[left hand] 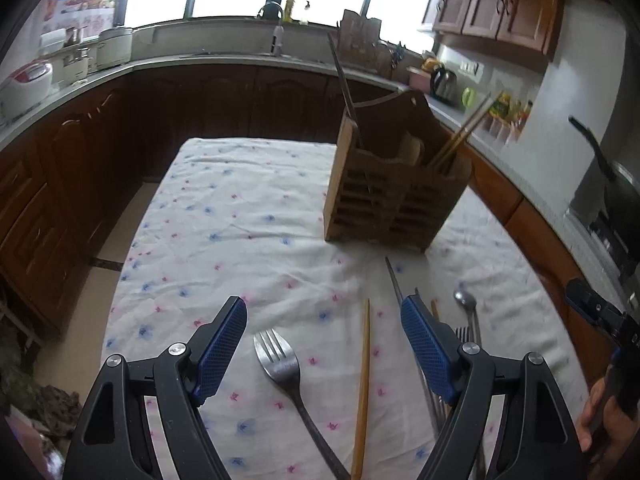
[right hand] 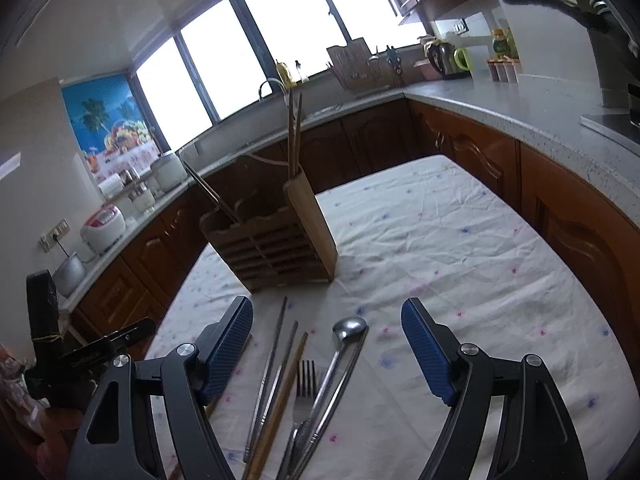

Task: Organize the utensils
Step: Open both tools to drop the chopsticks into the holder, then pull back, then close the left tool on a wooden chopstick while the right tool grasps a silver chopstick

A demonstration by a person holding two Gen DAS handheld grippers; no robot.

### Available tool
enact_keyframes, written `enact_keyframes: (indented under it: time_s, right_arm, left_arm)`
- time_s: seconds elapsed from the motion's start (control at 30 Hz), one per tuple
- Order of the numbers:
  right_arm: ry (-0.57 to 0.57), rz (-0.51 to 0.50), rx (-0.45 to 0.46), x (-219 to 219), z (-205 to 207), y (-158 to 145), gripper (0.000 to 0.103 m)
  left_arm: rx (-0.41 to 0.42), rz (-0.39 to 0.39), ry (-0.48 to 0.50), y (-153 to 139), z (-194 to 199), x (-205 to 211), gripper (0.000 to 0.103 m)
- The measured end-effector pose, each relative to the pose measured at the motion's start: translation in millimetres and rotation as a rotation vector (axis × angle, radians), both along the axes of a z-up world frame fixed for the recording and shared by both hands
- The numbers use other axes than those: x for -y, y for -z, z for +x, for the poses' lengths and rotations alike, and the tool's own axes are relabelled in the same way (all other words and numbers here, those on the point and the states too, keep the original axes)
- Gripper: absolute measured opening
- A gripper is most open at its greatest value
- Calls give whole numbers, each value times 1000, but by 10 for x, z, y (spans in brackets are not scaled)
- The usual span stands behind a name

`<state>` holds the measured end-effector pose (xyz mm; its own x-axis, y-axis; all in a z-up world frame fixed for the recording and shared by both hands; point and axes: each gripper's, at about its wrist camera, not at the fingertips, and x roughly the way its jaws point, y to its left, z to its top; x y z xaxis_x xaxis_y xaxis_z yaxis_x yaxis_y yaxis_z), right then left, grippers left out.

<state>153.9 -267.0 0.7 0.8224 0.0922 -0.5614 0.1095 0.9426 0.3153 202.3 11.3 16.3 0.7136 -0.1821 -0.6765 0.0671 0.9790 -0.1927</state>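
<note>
Both grippers are hanging over the tabletop with nothing in them. The left gripper (left hand: 324, 344) has its jaws wide apart, and the right gripper (right hand: 327, 346) too.

What matters for the next grab: in the left wrist view a fork (left hand: 280, 364) lies right between the left jaws, tines pointing away toward the holder (left hand: 384, 184), handle running back under the gripper. So its long axis runs roughly along the jaws' pointing direction, which should suit a pinch across the handle. A wooden chopstick (left hand: 363, 380) lies just beside it on the right, near parallel. I'd guess the left hand goes for the fork since it's centred there.

The right gripper sits over the rest of the pile: a spoon (right hand: 350, 328), a second fork (right hand: 306, 380), metal chopsticks (right hand: 276, 344) and another wooden one (right hand: 286, 392), all pointing lengthwise at the holder and partly overlapping, so picking just one could be fiddly.

The holder is a slatted wooden caddy standing further back on the tabletop, well apart from the loose stuff, already with a few chopsticks standing in it.

The surface is a wrinkly white cloth (left hand: 240, 220) with little flowers. It's a kitchen, brown cabinets and grey counters around, big bright windows behind.
</note>
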Motion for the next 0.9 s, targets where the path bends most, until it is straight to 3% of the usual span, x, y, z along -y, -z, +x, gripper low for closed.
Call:
enact_keyframes:
  time_s: [0.07,0.27,0.4,0.77,0.83,0.9]
  right_arm:
    - [-3,-12,-39,-12,54,89,73]
    - [-6,-33,-180,-59,247,418,35]
    - [-15,-45,-237,-82,355,579,28]
    - [-37,-75,-315,-115,558,780,24]
    - [-36,-90,-317,-121,585,783,22]
    - [-38,-98,-320,-120,607,774,22]
  left_arm:
    - [-19,13,12,36,41,41,79]
    - [-83,52,44,163,195,166,78]
    - [-125,83,67,281,345,267,78]
    - [-210,148,150,581,764,560,67]
    - [-224,144,165,630,846,589,63]
    - [-244,154,176,694,920,619,49]
